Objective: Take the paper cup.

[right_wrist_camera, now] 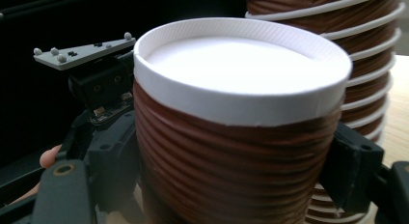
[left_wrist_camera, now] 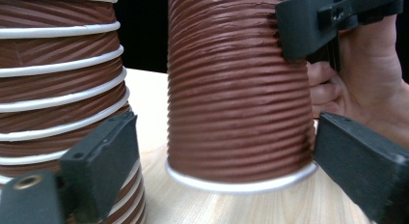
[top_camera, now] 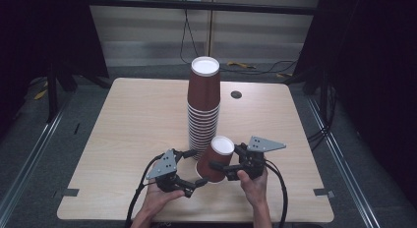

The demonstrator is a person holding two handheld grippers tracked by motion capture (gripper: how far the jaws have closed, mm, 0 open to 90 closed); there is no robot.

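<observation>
A single brown ribbed paper cup (top_camera: 215,159) stands upside down and tilted, its white base up, at the near middle of the table (top_camera: 137,120). My right gripper (top_camera: 225,158) is shut on its upper body; both pads press the cup (right_wrist_camera: 231,151) in the right gripper view. My left gripper (top_camera: 195,167) is open around the cup's lower part (left_wrist_camera: 236,103). The left finger (left_wrist_camera: 111,151) stands clear of the wall and the right finger (left_wrist_camera: 357,156) sits at the rim. The cup's white rim lies at the table surface.
A tall stack of upside-down brown cups (top_camera: 203,105) rises just behind and left of the single cup, close to my left gripper's finger (left_wrist_camera: 58,79). A dark round hole (top_camera: 236,95) sits in the far table top. Cables trail from both grippers toward the near edge.
</observation>
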